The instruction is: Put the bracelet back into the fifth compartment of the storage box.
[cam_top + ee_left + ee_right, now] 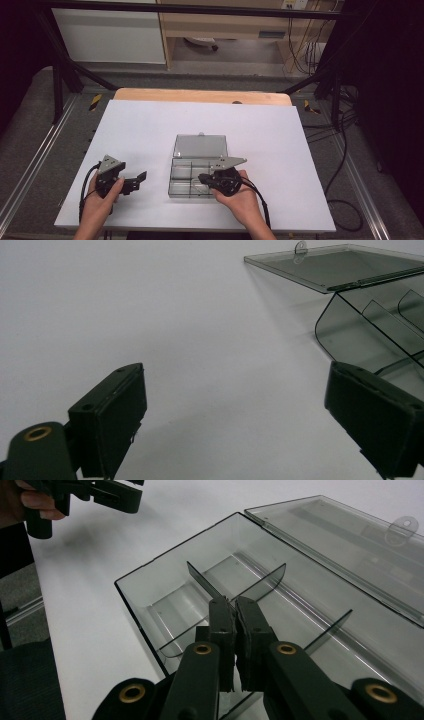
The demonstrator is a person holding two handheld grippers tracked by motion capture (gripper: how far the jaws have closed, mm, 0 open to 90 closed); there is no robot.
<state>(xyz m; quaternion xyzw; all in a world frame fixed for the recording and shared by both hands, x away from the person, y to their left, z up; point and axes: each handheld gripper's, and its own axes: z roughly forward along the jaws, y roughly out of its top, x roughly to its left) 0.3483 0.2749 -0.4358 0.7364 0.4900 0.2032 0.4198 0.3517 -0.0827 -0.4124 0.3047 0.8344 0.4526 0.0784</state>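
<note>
White bench (150, 125) sitting bare. Right tool (234, 602) hovering pinched shut, empty, over clear box (176, 186); left tool (235, 405) gaping, idling. Risk: tips snagging divider (235, 587), box skidding.

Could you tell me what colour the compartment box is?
The compartment box is transparent smoky grey; the right gripper view shows it best.

the see-through box (196, 175) is looking smoky grey. the table sheet (150, 125) is showing plain white. both grippers, the left gripper (135, 182) and the right gripper (204, 178), are looking black, with grey plates on top.
</note>
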